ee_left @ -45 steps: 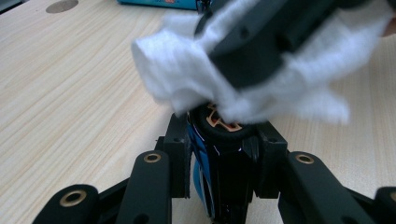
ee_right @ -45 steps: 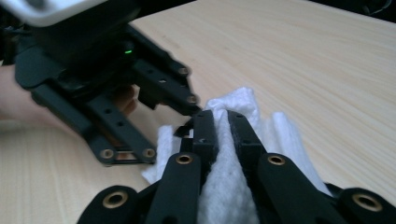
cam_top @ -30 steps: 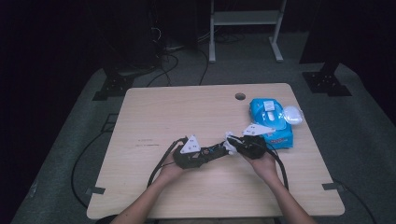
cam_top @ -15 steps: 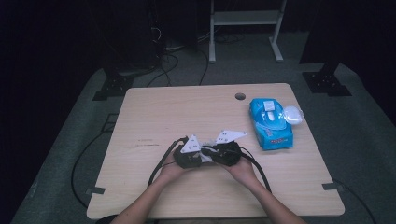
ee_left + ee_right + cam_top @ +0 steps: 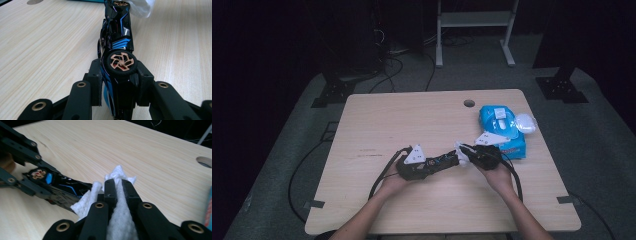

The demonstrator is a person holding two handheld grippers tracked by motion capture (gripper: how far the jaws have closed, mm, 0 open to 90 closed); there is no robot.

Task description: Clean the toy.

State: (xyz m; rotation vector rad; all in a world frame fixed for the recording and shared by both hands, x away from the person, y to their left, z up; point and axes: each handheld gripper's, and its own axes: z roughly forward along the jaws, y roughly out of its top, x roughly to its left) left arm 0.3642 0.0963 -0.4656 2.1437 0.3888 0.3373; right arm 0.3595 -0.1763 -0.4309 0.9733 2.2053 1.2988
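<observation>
Toy car (image 5: 117, 50), black with blue stripes and gold wheels, sits between the two grippers over the middle of the desk (image 5: 412, 120), a bit closer to the near edge. It is turned on its side, so one wheel faces up in the left gripper view.

The left gripper (image 5: 447, 161) has its fingers (image 5: 94, 82) closed tight on the back end of the car, one finger on each side. The car's body sticks out past them, with its far end at the white wipe (image 5: 117, 202).

The right gripper (image 5: 463, 152) has its fingers (image 5: 110, 188) squeezed on that crumpled wipe. The wipe bulges out between the fingers and on both sides of them. It touches the end of the car.

A hand (image 5: 394, 182) holds the left gripper, and another hand (image 5: 499, 177) holds the right one. Both arms come in from the near edge.

A blue pack of wipes (image 5: 502, 127) lies flat near the right edge of the desk, just behind the right gripper. A round hole (image 5: 469, 103) is in the desk near the far edge.
</observation>
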